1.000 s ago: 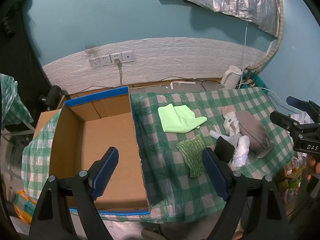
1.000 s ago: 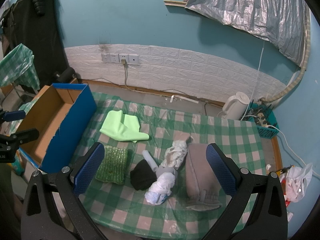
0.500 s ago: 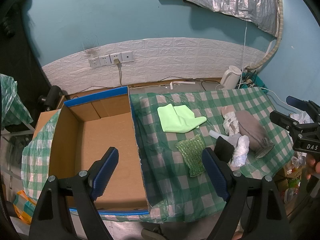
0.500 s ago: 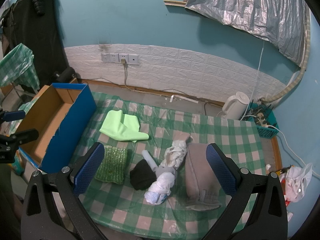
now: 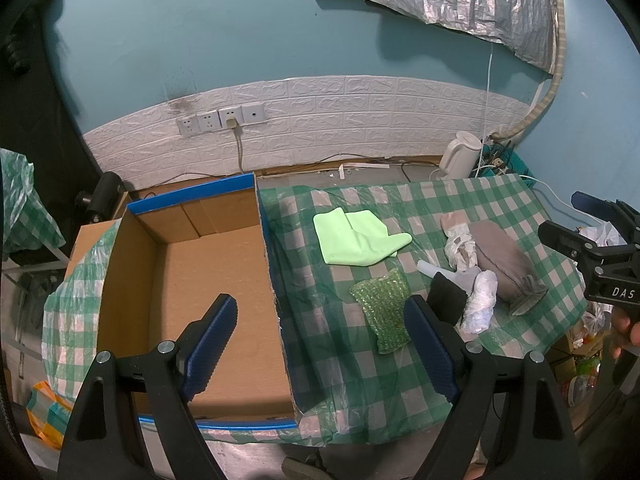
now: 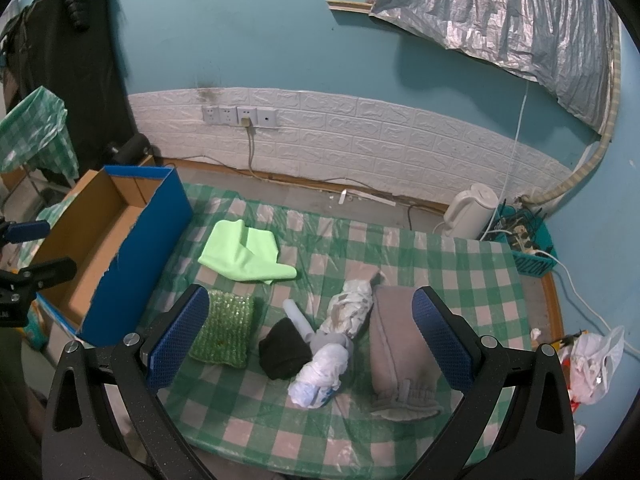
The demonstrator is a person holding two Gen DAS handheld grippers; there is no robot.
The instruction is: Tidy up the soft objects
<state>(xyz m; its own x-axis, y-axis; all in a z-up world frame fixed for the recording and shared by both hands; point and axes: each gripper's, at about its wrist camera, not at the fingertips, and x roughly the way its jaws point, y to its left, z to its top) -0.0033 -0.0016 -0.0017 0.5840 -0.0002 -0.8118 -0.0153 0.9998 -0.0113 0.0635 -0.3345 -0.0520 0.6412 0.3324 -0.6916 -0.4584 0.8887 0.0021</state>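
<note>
Right wrist view: both jaws are spread wide, nothing is held. Soft things lie on the desk (image 6: 460,264) beside the empty box (image 6: 120,248). The sponge (image 6: 224,330), nearest, is best pinched first, then dropped in.

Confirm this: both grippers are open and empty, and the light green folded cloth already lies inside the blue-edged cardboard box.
Not quite. The light green folded cloth lies on the green checked tablecloth, beside the blue-edged cardboard box, which holds nothing, as the left wrist view shows. Both the left gripper and right gripper do have open, empty jaws.
</note>
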